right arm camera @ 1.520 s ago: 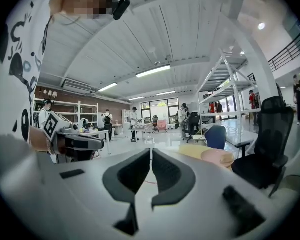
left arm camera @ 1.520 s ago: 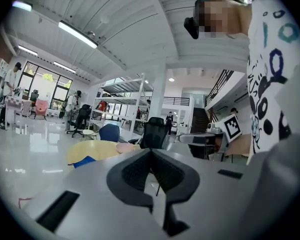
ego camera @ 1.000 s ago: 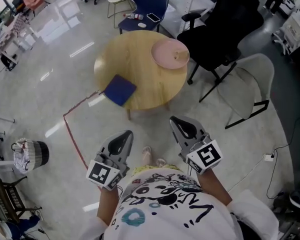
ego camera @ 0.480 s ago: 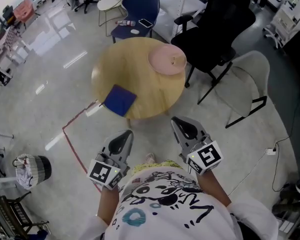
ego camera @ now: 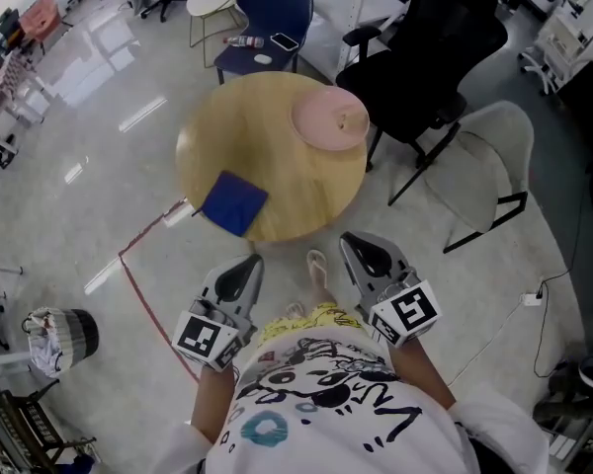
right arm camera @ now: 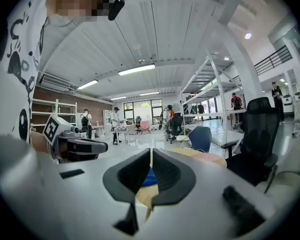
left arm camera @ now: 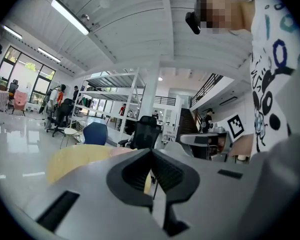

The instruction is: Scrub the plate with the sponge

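There's something small sitting on the pink plate [ego camera: 329, 118] in the head view, way too tiny to tell what it is. Same with the bits on the blue chair [ego camera: 277, 3]. In the right gripper view the blue sponge [right arm camera: 149, 178] is just a sliver behind the right gripper [right arm camera: 151, 151]. In the left gripper view, the left gripper [left arm camera: 151, 151] covers most of the table [left arm camera: 73, 159].
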